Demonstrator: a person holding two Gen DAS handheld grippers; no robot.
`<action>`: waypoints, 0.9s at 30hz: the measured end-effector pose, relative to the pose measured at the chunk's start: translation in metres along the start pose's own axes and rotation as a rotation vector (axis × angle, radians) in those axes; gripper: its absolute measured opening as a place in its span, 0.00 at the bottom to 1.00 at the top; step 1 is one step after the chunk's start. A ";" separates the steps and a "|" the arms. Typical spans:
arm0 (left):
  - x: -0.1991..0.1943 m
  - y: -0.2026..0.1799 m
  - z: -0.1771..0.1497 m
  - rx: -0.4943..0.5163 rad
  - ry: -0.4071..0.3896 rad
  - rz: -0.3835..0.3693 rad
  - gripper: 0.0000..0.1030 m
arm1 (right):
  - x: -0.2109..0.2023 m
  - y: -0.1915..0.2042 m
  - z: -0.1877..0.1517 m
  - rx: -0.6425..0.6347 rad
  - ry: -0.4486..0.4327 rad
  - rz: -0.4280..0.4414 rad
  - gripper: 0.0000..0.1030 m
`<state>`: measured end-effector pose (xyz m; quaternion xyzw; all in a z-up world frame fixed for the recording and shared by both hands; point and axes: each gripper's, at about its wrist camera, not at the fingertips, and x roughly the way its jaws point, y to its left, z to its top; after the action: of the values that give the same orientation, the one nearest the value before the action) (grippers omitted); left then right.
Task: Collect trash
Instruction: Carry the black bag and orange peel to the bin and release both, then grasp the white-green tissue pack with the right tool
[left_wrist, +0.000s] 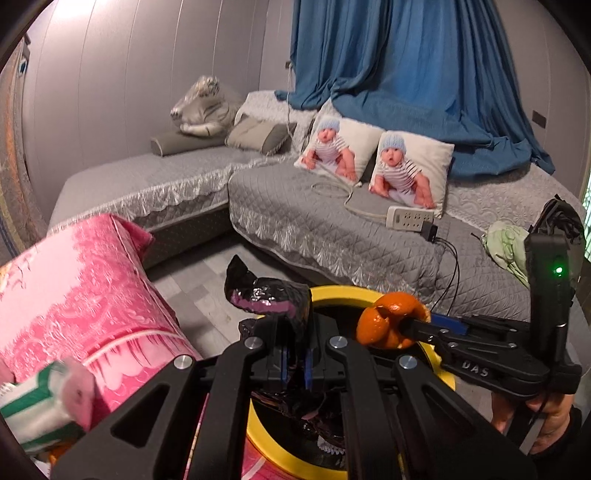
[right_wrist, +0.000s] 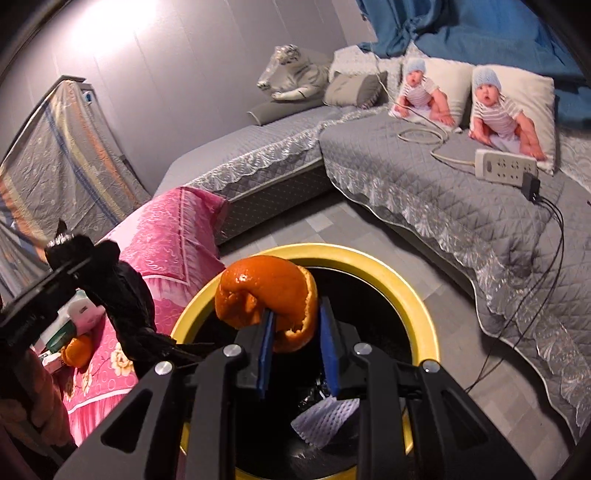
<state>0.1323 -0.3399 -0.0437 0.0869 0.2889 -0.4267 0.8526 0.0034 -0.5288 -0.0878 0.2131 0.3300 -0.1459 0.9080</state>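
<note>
A yellow-rimmed bin (right_wrist: 417, 302) lined with a black bag stands on the floor below both grippers; it also shows in the left wrist view (left_wrist: 340, 293). My left gripper (left_wrist: 295, 354) is shut on the black bin liner's edge (left_wrist: 266, 291) and holds it up at the bin's left side; the same liner edge shows in the right wrist view (right_wrist: 122, 295). My right gripper (right_wrist: 297, 332) holds an orange peel (right_wrist: 266, 291) over the bin mouth; the peel hangs on the left finger with the jaws partly apart. The peel also shows in the left wrist view (left_wrist: 391, 321). A white foam net (right_wrist: 325, 417) lies inside the bin.
A pink quilted cover (right_wrist: 173, 243) lies left of the bin, with another orange peel (right_wrist: 75, 350) and a green-white packet (left_wrist: 40, 402) on it. A grey sofa (right_wrist: 424, 177) with baby-print pillows and a power strip (right_wrist: 506, 166) stands behind.
</note>
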 end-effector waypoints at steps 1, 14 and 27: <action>0.003 0.002 0.000 -0.009 0.011 -0.008 0.06 | 0.000 -0.002 0.000 0.009 0.002 0.001 0.23; -0.030 0.037 -0.006 -0.141 -0.046 0.102 0.88 | -0.020 -0.017 0.005 0.082 -0.061 -0.050 0.57; -0.238 0.141 -0.043 -0.182 -0.366 0.461 0.92 | -0.053 0.125 -0.004 -0.343 -0.119 0.284 0.57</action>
<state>0.1123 -0.0740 0.0417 -0.0049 0.1404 -0.2029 0.9691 0.0133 -0.4118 -0.0191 0.0911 0.2624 0.0292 0.9602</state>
